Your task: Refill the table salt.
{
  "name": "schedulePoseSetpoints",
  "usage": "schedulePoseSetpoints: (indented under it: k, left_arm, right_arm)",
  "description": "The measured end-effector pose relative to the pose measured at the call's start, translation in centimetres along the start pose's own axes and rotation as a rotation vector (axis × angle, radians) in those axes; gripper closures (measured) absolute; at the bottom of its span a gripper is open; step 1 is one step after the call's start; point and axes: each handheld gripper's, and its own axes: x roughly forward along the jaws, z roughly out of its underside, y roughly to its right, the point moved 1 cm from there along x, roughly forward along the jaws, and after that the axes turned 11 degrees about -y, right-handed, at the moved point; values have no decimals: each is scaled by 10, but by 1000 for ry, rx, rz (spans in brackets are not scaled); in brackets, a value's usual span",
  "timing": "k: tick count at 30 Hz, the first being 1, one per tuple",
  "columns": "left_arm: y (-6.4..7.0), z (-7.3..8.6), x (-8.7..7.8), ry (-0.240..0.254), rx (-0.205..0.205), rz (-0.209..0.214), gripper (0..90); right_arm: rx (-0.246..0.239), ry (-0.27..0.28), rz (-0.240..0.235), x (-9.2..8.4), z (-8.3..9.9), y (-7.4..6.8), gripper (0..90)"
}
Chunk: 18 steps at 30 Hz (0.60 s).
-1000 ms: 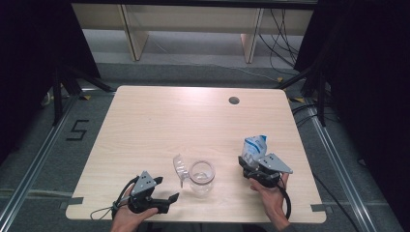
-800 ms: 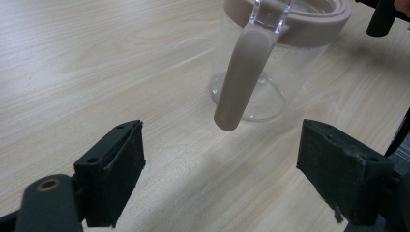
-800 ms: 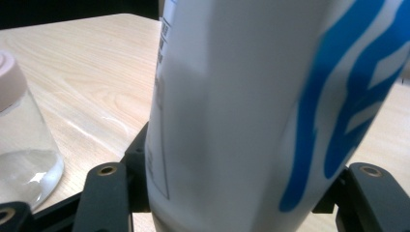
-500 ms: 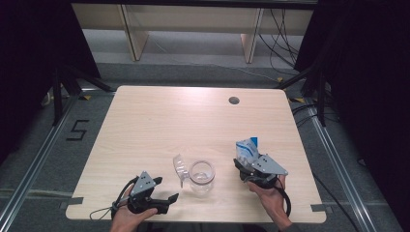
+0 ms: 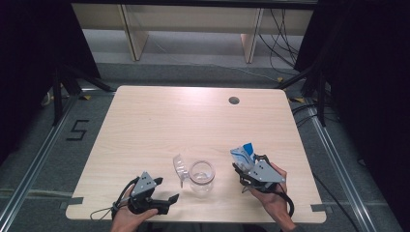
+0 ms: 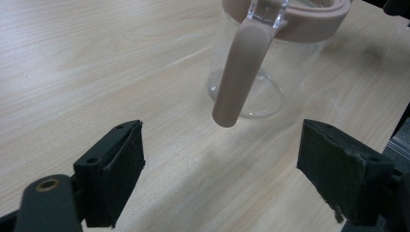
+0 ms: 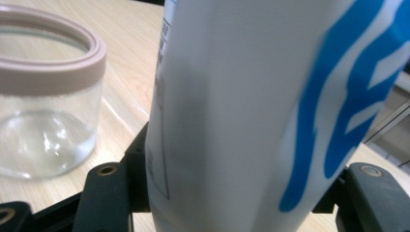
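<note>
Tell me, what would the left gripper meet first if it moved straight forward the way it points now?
Probably the glass jar: the open left gripper points at it, and its hanging pinkish lid strap looks nearest, though depth is hard to judge.

On the wooden table [image 5: 159,125] a clear glass jar [image 5: 201,175] stands between the two grippers, its lid [image 5: 179,169] hinged open; the right gripper [image 5: 245,170] clasps a white-and-blue carton [image 5: 243,157] between its jaws, tilted; the left gripper [image 5: 169,199] rests with jaws apart, nothing between them, jar just beyond.
</note>
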Motion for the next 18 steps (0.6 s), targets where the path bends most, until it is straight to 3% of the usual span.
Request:
schedulePoseSetpoints:
  k: [6, 7, 9, 10, 18]
  left_arm:
    - [1, 0, 0, -11, 5, -5, 162]
    - [0, -1, 0, -10, 23, -6, 162]
    - [2, 0, 0, -3, 1, 1, 162]
    - [2, 0, 1, 0, -1, 4, 162]
    - [2, 0, 1, 5, 7, 9, 162]
  right_arm:
    - [-39, -15, 16, -4, -2, -5, 388]
    - [-56, -15, 22, -4, -2, -5, 388]
    - [-79, -16, 27, -4, -4, -5, 388]
    - [-60, -24, 22, -5, -4, -8, 388]
    - [-128, -36, 48, -6, -7, -11, 389]
